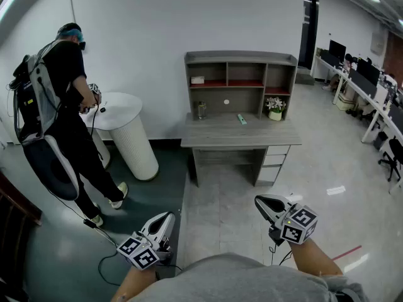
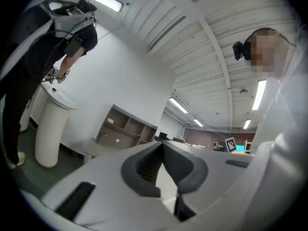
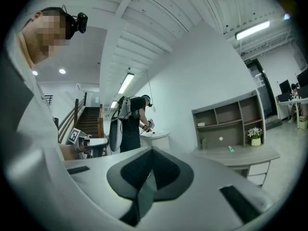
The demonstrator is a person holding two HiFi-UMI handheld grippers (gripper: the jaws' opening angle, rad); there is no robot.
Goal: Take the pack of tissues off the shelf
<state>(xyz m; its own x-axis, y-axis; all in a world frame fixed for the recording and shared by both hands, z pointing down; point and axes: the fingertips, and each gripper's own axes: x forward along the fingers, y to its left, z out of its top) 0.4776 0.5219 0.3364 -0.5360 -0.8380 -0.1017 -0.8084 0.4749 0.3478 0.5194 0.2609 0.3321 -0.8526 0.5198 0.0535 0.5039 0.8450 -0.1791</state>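
The pack of tissues is a small white block in the upper left cubby of the grey shelf unit, which stands on a grey desk across the room. It shows tiny in the left gripper view and the right gripper view. My left gripper is low at the left, far short of the desk, tips together and empty. My right gripper is held low at the right, also far from the shelf, jaws meeting with nothing between them.
A person with a backpack works at a white round ribbed table on the left. On the desk are a jar, a potted flower and a small green item. Office desks and chairs line the right.
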